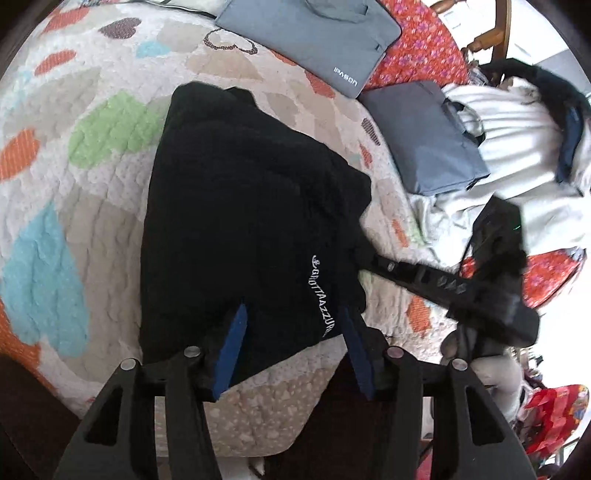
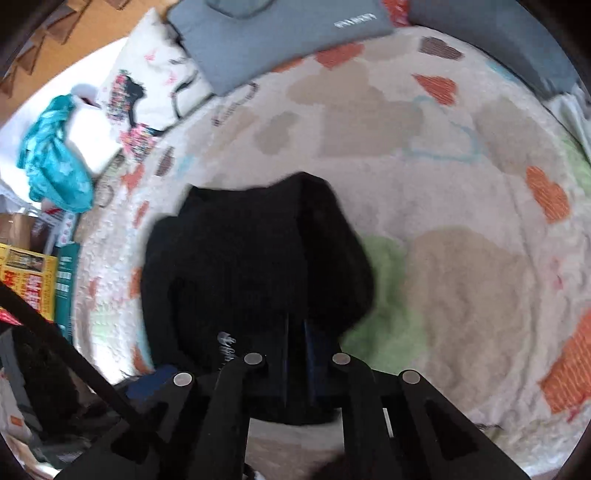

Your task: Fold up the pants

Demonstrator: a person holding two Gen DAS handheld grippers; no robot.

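Observation:
Black pants (image 1: pixel 236 206) with white lettering lie folded into a compact block on a heart-patterned quilt (image 1: pixel 74 155). My left gripper (image 1: pixel 291 314) is open, its blue pads spread over the near edge of the pants. My right gripper (image 1: pixel 364 254) reaches in from the right and pinches the pants' right edge. In the right wrist view the pants (image 2: pixel 240 258) lie just ahead, and my right gripper (image 2: pixel 295 325) has its blue pads nearly together on the black cloth.
Two folded grey garments (image 1: pixel 314 33) (image 1: pixel 428 140) lie at the back of the bed, beside a white garment pile (image 1: pixel 517 140). A teal cloth (image 2: pixel 55 155), a printed pillow (image 2: pixel 140 81) and boxes (image 2: pixel 29 280) sit at the bed's left side.

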